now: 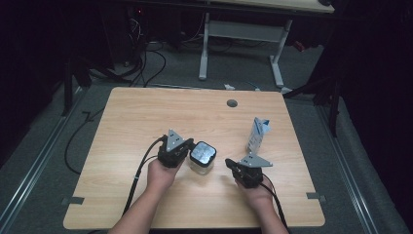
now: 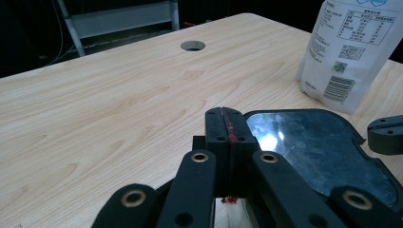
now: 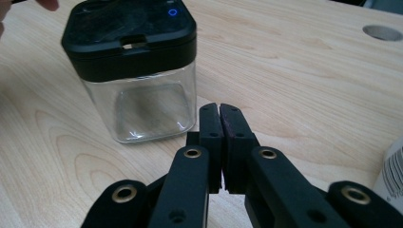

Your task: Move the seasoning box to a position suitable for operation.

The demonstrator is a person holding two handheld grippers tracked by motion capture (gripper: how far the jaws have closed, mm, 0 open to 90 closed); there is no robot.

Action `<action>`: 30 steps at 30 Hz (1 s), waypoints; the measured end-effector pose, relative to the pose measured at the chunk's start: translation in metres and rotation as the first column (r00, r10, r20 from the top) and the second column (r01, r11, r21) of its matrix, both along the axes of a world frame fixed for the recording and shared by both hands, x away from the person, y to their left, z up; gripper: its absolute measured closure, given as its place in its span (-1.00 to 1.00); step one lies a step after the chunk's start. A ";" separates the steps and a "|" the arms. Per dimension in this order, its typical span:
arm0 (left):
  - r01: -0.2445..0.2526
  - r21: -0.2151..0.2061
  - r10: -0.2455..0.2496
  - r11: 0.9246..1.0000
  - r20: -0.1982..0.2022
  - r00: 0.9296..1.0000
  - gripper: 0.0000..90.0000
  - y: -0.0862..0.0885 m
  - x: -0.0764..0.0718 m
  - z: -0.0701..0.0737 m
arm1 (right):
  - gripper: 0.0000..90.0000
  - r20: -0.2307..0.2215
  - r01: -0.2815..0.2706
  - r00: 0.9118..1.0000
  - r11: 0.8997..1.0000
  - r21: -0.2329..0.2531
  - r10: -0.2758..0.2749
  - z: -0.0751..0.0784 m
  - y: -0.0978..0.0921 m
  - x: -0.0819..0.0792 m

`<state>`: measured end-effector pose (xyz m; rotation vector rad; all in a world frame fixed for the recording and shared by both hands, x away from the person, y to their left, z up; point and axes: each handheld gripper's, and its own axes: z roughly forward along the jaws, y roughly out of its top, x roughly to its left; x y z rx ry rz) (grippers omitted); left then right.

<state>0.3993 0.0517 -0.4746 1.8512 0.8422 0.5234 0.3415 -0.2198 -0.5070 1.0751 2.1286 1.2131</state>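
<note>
Two hand-held grippers flank a clear square plastic jar with a black lid (image 1: 202,158) near the middle of the light wooden desk (image 1: 146,122). We see the left gripper (image 1: 187,147) just beside the jar's left side, level with the lid, its fingers pressed together on nothing; the right gripper (image 1: 230,164) rests near the jar's right side, apart from it, its fingers likewise together and empty. In the right gripper view the jar (image 3: 135,71) appears empty, its lid seated. A white printed stand-up pouch (image 1: 258,134) stands upright to the far right; we cannot tell what it holds. We judge the step in hand to be the approach to the jar. The next move probably calls for parting one pair of fingers to steady the body while the other addresses the lid.
</note>
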 end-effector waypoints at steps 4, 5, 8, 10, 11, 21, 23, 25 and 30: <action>-0.001 -0.009 0.001 1.000 0.001 1.000 1.00 0.001 0.000 -0.001 | 0.97 0.018 -0.008 1.000 1.000 0.003 0.008 0.003 0.002 -0.002; -0.001 -0.010 0.001 1.000 0.000 1.000 1.00 0.001 0.000 -0.001 | 0.97 0.025 -0.008 1.000 1.000 0.005 0.008 0.004 0.003 -0.002; -0.002 -0.009 0.002 1.000 -0.002 1.000 1.00 0.002 0.000 -0.001 | 0.97 0.034 -0.014 0.999 1.000 0.006 0.014 0.007 0.005 -0.003; -0.004 -0.009 0.004 1.000 -0.003 1.000 1.00 0.002 0.001 -0.002 | 0.97 0.042 -0.017 0.999 1.000 0.007 0.016 0.009 0.007 -0.003; -0.005 -0.010 0.005 1.000 -0.003 1.000 1.00 0.002 0.001 -0.002 | 0.97 0.045 -0.019 0.999 1.000 0.009 0.019 0.009 0.007 -0.003; -0.011 -0.017 0.011 1.000 -0.006 1.000 1.00 0.001 0.001 -0.002 | 1.00 0.093 -0.076 0.993 0.996 0.037 0.073 0.023 0.022 -0.001; -0.012 -0.016 0.012 1.000 -0.006 1.000 1.00 0.001 0.000 -0.002 | 1.00 0.102 -0.092 0.991 0.995 0.034 0.088 0.024 0.026 0.000; -0.013 -0.017 0.013 1.000 -0.007 1.000 1.00 0.001 0.000 -0.002 | 1.00 0.102 -0.102 0.990 0.994 0.029 0.099 0.025 0.029 0.000; -0.015 -0.023 0.015 1.000 -0.009 1.000 1.00 0.001 0.001 -0.003 | 1.00 0.101 -0.124 0.987 0.992 0.019 0.122 0.025 0.038 0.000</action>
